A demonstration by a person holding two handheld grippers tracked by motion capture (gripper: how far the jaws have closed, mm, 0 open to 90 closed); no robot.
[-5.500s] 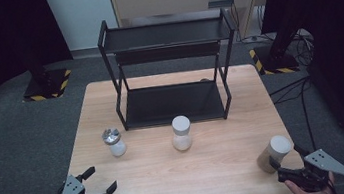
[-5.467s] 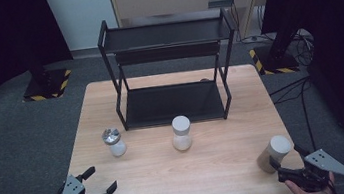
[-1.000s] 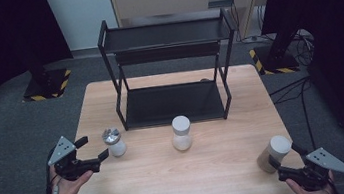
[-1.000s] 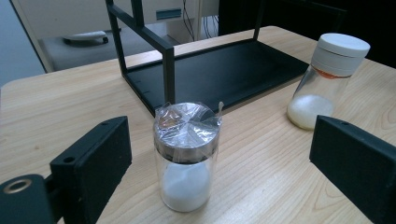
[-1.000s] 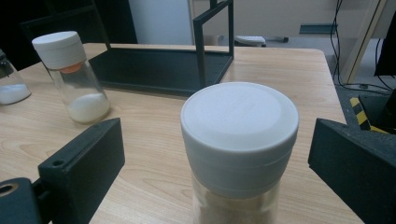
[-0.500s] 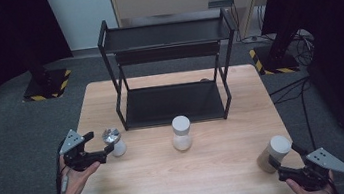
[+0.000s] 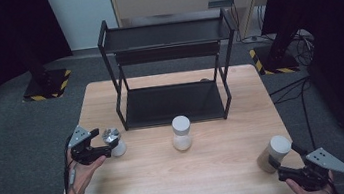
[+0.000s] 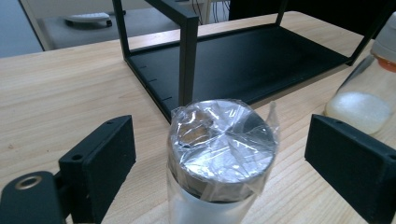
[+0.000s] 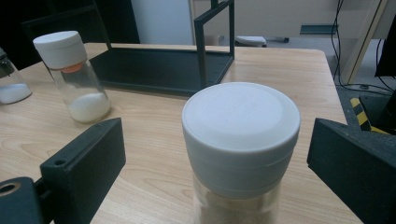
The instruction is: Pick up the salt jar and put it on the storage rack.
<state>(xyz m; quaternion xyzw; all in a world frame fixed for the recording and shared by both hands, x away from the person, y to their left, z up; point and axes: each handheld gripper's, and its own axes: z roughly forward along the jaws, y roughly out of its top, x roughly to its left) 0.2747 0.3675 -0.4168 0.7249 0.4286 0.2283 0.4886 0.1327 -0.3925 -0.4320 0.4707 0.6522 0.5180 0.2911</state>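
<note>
Left gripper [image 8: 219,182], jaws spread, straddles the foil-capped jar [image 8: 222,158] just before the black rack's [image 7: 169,72] left front post. Close squarely below the cap. Right gripper [image 9: 215,177], jaws likewise spread, flanks the white-lidded jar [image 9: 240,140] near the bench's [image 7: 220,171] right front corner.

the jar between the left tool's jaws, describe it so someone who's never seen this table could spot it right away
Start at the black two-tier rack on the wooden table and go to its front left leg. Just in front of that leg stands the foil-topped jar, between the open jaws of the left tool. Unlike the two jars with plain white lids, its top is shiny silver under crinkled clear wrap.
</note>
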